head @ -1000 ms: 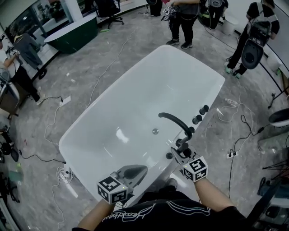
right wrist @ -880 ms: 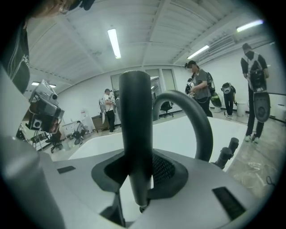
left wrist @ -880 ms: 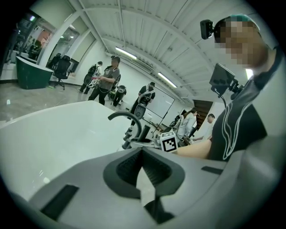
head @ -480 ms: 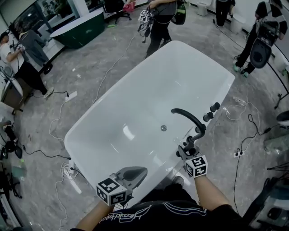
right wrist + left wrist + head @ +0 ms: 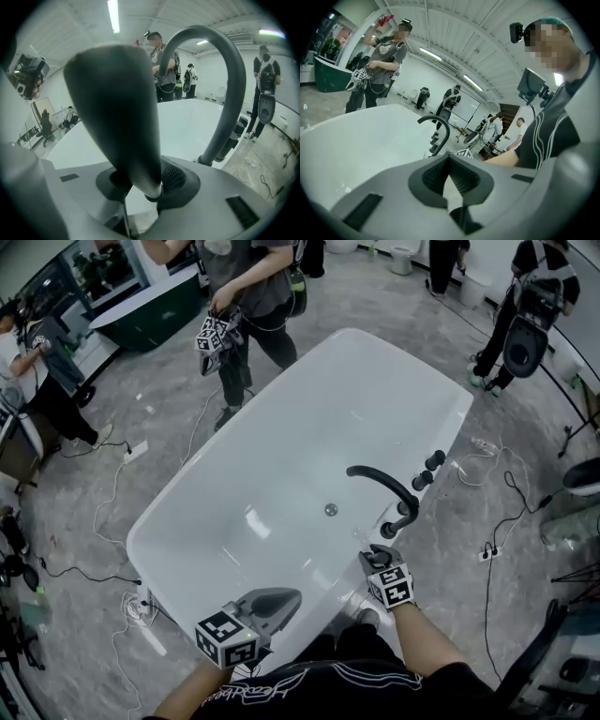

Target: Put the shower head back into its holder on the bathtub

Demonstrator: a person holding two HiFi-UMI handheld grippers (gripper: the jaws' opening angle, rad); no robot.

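Observation:
The dark shower head [image 5: 115, 112] stands upright in my right gripper [image 5: 140, 180], whose jaws are shut on its lower end. In the head view that gripper [image 5: 376, 562] hangs low over the near right rim of the white bathtub [image 5: 450, 390]. It is just short of a small black fitting [image 5: 388, 530] at the foot of the curved black faucet [image 5: 382, 485]. The faucet arc [image 5: 230, 89] rises close on the right in the right gripper view. My left gripper [image 5: 284, 597] is shut on nothing at the tub's near rim, and its closed jaws [image 5: 449, 164] point along the tub.
Two black knobs [image 5: 427, 469] sit on the rim past the faucet. A person [image 5: 246, 296] carrying marker-cube grippers stands by the tub's far left side, with others further back. Cables [image 5: 112, 493] trail over the grey floor. A dark green tub [image 5: 150, 315] stands at the back left.
My right gripper has come down with the shower head towards the rim beside the faucet. The person with marker grippers has walked nearer along the tub's far side. My left gripper has hardly shifted.

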